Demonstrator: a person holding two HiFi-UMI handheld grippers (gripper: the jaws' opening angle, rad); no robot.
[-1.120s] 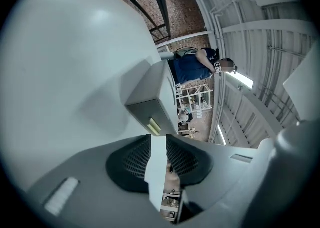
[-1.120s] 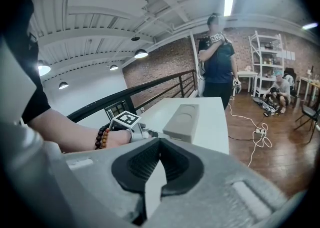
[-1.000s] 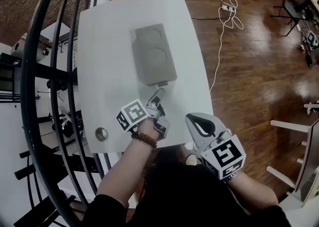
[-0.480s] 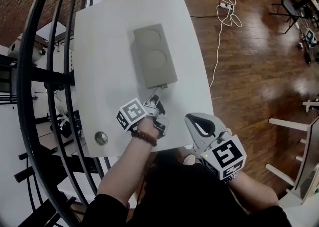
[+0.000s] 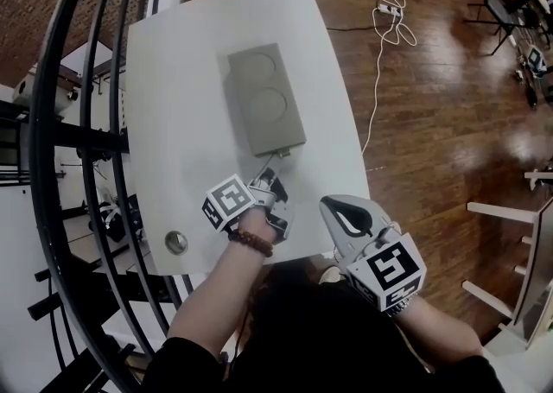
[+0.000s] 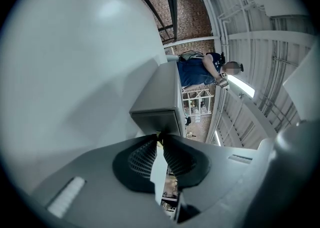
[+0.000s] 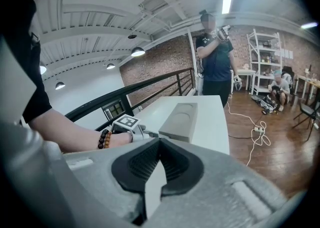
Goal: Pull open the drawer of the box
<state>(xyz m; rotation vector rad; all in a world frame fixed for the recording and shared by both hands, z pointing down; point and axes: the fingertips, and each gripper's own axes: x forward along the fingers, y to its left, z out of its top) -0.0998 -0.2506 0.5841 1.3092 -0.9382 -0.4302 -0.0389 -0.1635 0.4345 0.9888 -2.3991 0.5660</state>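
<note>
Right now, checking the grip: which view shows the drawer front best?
Left gripper view: the drawer front sits close ahead, its pull between the jaws. Head view sees mostly the box top; right gripper view shows it small.

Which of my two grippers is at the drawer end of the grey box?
The left gripper, pinched on the pull tab of the box; the right gripper is shut, empty, well short of it.

Hidden at the pinch

Between the closed tips of the left gripper (image 6: 160,137), the drawer pull (image 6: 159,143) shows only as a yellowish speck, too small to tell its shape. In the head view the box (image 5: 265,99) turns its drawer front away, so any gap there is unseen. The round object (image 5: 175,243) on the table (image 5: 173,80) is too small to identify, and the person's arm (image 5: 214,292) covers part of the table's near edge.
</note>
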